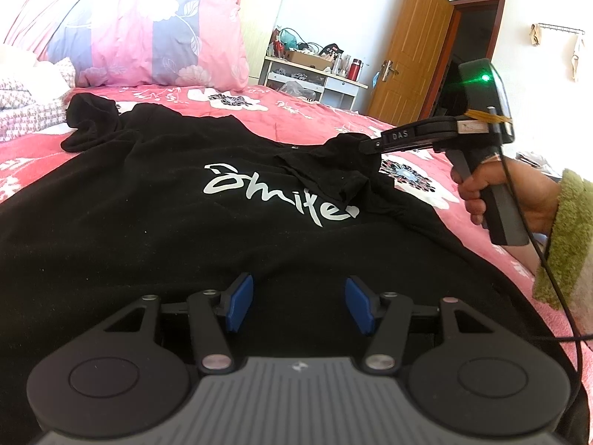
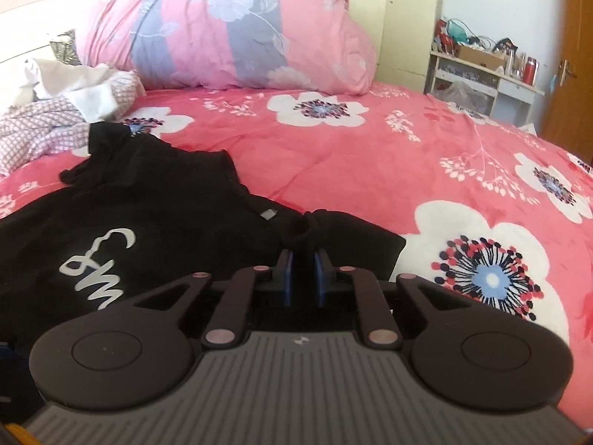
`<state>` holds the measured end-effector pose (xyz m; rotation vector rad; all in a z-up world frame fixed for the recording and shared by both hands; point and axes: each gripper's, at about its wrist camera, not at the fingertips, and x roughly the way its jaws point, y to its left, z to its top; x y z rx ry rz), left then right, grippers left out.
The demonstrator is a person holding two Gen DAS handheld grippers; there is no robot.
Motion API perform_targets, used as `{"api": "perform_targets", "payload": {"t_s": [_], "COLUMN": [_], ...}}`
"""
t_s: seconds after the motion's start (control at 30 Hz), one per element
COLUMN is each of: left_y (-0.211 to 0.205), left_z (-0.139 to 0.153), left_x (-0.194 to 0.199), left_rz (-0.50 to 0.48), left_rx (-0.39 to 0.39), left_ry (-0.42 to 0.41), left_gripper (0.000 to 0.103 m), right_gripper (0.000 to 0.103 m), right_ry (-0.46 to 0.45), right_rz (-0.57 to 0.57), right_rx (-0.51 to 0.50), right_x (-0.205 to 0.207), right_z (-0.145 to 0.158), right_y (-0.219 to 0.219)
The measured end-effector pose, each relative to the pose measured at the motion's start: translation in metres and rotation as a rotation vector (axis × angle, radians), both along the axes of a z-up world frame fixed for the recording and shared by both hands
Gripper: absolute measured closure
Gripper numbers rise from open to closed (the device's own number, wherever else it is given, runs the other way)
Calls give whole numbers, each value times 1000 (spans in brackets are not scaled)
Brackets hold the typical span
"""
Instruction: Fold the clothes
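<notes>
A cardboard box point(image 1: 309, 59) heaped with clutter sits on a white shelf unit point(image 1: 315, 78) by the wooden door point(image 1: 411, 48), a red flask point(image 1: 355, 68) beside it. On the bed point(image 2: 370, 170), the pink floral quilt lies bare and open to the right of the black T-shirt point(image 1: 148, 204), while a bundle of pale clothes point(image 2: 66, 111) crowds the far left corner below a pink-and-grey duvet point(image 2: 222, 26). The shirt lies spread face up, white script across its chest, its far sleeve point(image 1: 89, 122) crumpled. The right hand-held gripper point(image 2: 303, 259), gripped by a hand point(image 1: 500, 193) in a green fleecy sleeve point(image 1: 563, 237), has its blue pads pinched on a bunched fold of the shirt's near sleeve, lifting it off the quilt. The left hand-held gripper point(image 1: 298, 304) hovers over the lower shirt, its pads standing well apart with nothing between them.
</notes>
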<state>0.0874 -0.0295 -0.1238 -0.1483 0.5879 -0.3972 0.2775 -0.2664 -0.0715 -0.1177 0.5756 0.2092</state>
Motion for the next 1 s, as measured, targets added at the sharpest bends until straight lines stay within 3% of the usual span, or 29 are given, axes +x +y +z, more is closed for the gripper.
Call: {"api": "perform_targets", "payload": {"t_s": [0.1,0.17,0.33,0.57,0.7,0.77,0.9,0.93,1.0], "left_y": [0,0,0,0,0,-1,-4,-4,-5], "left_z": [0,0,0,0,-1,-1,0,0,0], "left_x": [0,0,1,1,0,1,0,0,0], "left_rz": [0,0,-2,-2,-2,-1,1,1,1], "left_rx": [0,-1,-5,-3,-2,2,18,20,23], "left_ry": [0,-1,0,-1,-2,-2,-3,-2,-2], "left_gripper": [46,46,46,45,45,45,45,45,45], "right_gripper": [93,101,101,103,103,100,98,94,69], "right_ry": [1,-9,-87,-155,-92,-53,-8,13,58], "right_rz": [-21,-57,-189,-427,-538,-509,-240,-152,14], "right_rx": [27,65,200,193,180,185,131,117,72], "right_x": [5,6,-4,-40,-61,-66,-62,-59,-51], "right_z": [0,3,33,66,63,56,46,42,31], "right_y": [-3,-10,-61,-153,-194,-194,-134,-112,-64]}}
